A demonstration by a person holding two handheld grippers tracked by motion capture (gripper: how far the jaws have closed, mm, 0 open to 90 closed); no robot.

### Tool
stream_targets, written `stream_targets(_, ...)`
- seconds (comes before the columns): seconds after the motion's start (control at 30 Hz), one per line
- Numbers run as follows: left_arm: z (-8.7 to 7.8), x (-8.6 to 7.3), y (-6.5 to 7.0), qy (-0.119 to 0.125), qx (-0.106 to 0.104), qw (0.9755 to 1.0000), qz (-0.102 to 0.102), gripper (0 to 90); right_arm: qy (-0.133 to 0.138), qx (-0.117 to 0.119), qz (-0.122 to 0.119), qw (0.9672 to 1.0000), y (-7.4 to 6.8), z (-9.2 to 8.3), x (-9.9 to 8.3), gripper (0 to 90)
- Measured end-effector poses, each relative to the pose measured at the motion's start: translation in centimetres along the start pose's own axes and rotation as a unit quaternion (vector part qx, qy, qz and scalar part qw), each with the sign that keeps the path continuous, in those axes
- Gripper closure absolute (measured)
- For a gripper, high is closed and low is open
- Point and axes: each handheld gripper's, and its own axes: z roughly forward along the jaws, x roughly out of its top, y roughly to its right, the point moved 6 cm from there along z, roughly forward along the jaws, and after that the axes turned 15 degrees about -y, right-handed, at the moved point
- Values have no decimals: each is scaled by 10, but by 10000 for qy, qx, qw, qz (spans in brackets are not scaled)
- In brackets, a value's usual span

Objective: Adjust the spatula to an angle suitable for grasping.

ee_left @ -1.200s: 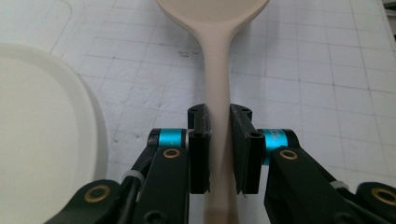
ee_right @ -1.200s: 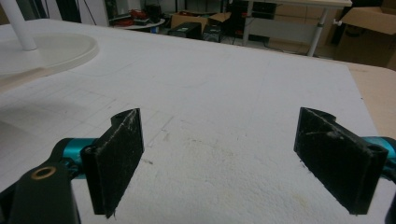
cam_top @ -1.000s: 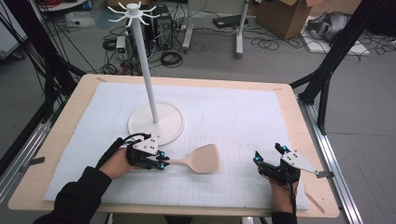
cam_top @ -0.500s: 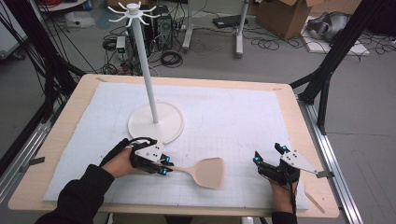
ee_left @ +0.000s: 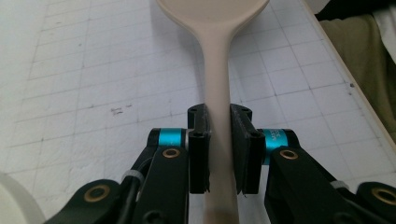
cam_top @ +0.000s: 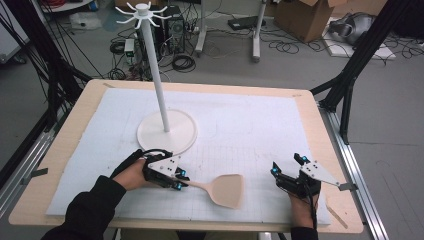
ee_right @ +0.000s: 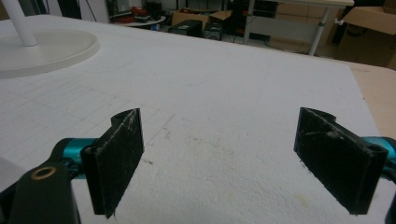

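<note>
A: High view: where does the beige spatula point(cam_top: 224, 189) lie?
B: Near edge of the tabletop point(cam_top: 320, 125), on the white gridded mat point(cam_top: 260, 130), blade to the right, just near of the white hook stand point(cam_top: 166, 131).
A: And the left gripper point(cam_top: 176, 180)?
B: Its fingers point(ee_left: 198, 149) pinch the spatula's handle from both sides.
A: The right gripper point(cam_top: 286, 168)?
B: Well apart at the right, fingers point(ee_right: 116, 158) spread wide over bare mat.
</note>
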Motion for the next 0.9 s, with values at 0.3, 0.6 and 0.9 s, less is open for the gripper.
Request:
stream_targets(0.3, 7, 11, -4, -47, -121, 9997, 227, 778, 12, -2, 12, 10000, -1, 0, 0, 148)
stream_targets(0.6, 13, 7, -7, -130, -146, 9998, 105, 776, -19, 5, 16, 10000, -1, 0, 0, 148)
stream_targets(0.9, -10, 13, -23, 612, 352, 9896, -1256, 366, -35, 2, 16, 10000, -1, 0, 0, 148)
